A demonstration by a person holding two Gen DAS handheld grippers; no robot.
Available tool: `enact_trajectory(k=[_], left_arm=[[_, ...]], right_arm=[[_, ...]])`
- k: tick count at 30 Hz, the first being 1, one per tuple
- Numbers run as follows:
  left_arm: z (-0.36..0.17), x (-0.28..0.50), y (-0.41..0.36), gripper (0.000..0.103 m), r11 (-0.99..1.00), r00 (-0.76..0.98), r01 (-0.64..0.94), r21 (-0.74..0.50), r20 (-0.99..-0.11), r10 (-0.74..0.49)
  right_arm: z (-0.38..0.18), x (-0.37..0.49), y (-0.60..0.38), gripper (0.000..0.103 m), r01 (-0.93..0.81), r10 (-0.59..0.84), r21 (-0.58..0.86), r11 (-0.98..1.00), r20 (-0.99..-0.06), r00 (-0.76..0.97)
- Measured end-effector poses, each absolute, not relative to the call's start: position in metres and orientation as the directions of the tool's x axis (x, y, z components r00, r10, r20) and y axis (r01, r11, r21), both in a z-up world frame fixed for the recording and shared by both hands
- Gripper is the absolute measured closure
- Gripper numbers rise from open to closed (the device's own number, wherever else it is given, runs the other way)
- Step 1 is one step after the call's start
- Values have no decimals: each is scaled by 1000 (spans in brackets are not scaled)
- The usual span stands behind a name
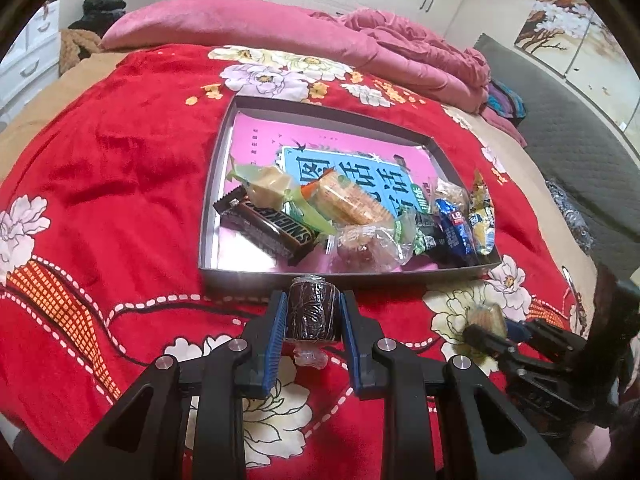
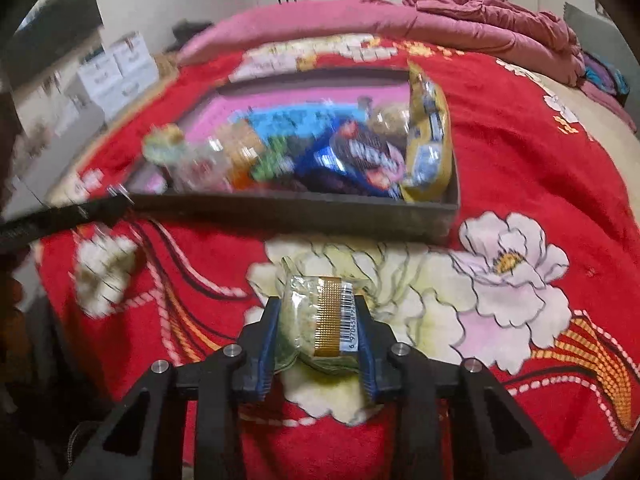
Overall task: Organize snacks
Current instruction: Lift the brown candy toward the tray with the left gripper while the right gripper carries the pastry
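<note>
A shallow grey box point(image 1: 218, 160) lies on the red flowered blanket and holds several snacks, among them a Snickers bar point(image 1: 266, 226) and a cracker pack point(image 1: 350, 202). My left gripper point(image 1: 312, 312) is shut on a dark round wrapped snack point(image 1: 311, 310), just in front of the box's near wall. My right gripper point(image 2: 318, 320) is shut on a clear-wrapped greenish snack pack point(image 2: 320, 316) with a gold strip and barcode, above the blanket before the box point(image 2: 280, 208). The right gripper also shows in the left wrist view point(image 1: 486, 326), to the right. The right wrist view is blurred.
A folded pink quilt point(image 1: 280, 36) lies along the far side of the bed. A dark grey headboard or sofa point(image 1: 580, 160) stands at the right. White drawers point(image 1: 28, 60) and cupboards stand at the left and back. The red blanket point(image 1: 100, 160) surrounds the box.
</note>
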State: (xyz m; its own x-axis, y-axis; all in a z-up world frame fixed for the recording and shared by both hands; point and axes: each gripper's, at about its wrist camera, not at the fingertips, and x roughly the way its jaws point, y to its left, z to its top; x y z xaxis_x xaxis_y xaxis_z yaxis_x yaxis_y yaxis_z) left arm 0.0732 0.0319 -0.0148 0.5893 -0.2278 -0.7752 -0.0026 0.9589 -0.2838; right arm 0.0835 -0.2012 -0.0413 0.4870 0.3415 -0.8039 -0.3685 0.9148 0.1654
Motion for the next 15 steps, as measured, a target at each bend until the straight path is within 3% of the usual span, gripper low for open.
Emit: enact_trajectory(k=[8, 15], left_arm=[[-4, 77, 35, 76, 963, 618, -7, -269, -758, -207], [0, 89, 36, 76, 968, 632, -16, -252, -752, -185]], right_arm=[[-10, 82, -194, 69, -425, 428, 190, 885, -691, 582], [-2, 95, -182, 69, -439, 449, 194, 877, -658, 605]])
